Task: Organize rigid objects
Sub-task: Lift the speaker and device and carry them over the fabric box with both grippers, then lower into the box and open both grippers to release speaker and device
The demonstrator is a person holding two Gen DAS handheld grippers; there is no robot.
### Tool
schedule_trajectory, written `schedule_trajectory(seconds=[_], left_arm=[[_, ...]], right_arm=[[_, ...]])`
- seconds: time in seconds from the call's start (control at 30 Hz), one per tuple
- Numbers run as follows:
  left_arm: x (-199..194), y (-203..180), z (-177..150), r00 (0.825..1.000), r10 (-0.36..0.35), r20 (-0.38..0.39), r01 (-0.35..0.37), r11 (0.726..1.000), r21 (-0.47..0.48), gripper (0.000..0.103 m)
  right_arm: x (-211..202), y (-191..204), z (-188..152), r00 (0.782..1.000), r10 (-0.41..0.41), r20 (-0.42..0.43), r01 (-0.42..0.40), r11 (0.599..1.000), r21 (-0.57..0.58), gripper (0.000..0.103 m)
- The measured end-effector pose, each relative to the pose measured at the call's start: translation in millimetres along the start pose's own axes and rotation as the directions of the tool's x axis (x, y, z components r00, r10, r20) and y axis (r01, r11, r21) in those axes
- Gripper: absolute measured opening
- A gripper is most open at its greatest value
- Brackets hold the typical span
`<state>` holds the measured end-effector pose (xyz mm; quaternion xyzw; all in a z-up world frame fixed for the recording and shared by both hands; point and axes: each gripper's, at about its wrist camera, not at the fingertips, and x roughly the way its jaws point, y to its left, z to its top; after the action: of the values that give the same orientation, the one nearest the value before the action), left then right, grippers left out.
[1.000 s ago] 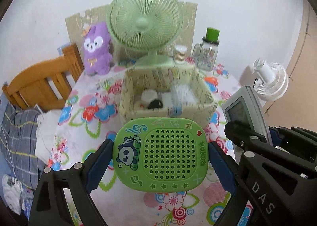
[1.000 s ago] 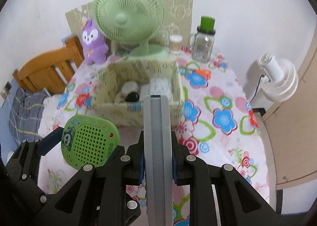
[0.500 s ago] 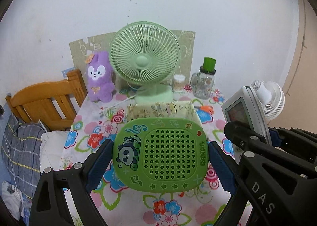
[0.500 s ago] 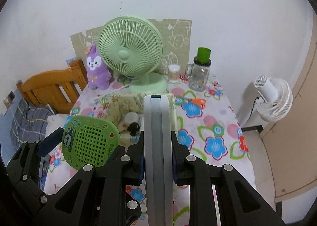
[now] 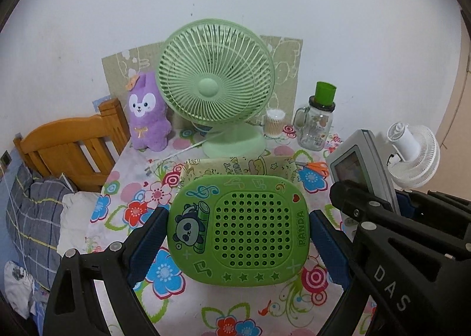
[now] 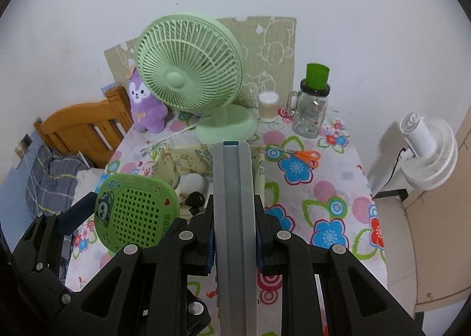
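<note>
The floral-clothed table is filling both views, and the patterned storage box is sitting near its middle, at about twelve o'clock from both tools and in front of the green desk fan. That is the relation the coming move is turning on: the box is lying straight ahead and below both loads, and judging by the right wrist view, the right tool looks more squarely lined up with the box opening.

The left gripper is clamping the green panda speaker across its width, jaws spread wide, blue pads pressing at three and nine o'clock. The speaker's face is standing upright toward the camera, hiding most of the box behind it.

The right gripper is pinching a grey remote control edge-on, jaws nearly together, with the remote's long axis running toward twelve o'clock, its tip overlapping the box's right wall.

Inside the box, a white rounded object and a small black item are lying by the near wall; more may be hidden.

Orange-handled scissors are resting on the cloth at about one o'clock, just beside the box.
</note>
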<state>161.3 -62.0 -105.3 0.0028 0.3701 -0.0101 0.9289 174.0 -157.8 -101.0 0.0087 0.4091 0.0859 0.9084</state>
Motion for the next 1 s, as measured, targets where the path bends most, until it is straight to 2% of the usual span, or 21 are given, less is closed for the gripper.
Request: schedule_trajectory(seconds=[0.23, 0.5, 0.87, 1.0], left_arm=[[35.0, 9.3, 9.2, 0.999, -0.012, -0.038, 0.012, 1.000, -0.018, 0.095], [67.2, 19.1, 13.4, 0.999, -0.005, -0.053, 0.005, 1.000, 0.006, 0.095], [107.7, 38.5, 12.0, 0.993, 0.003, -0.119, -0.002, 1.000, 0.008, 0.095], [116.1, 42.7, 10.5, 0.989, -0.010, -0.145, 0.011, 1.000, 0.005, 0.095]], right_arm=[[32.5, -1.3, 12.5, 1.000, 0.006, -0.024, -0.006, 1.000, -0.003, 0.023], [75.6, 2.8, 24.3, 0.998, 0.020, -0.066, -0.020, 1.000, -0.001, 0.023], [128.6, 14.1, 32.6, 0.989, 0.071, -0.132, -0.062, 0.995, 0.073, 0.024], [143.8, 19.8, 36.0, 0.984, 0.065, -0.163, -0.051, 0.995, 0.087, 0.024]])
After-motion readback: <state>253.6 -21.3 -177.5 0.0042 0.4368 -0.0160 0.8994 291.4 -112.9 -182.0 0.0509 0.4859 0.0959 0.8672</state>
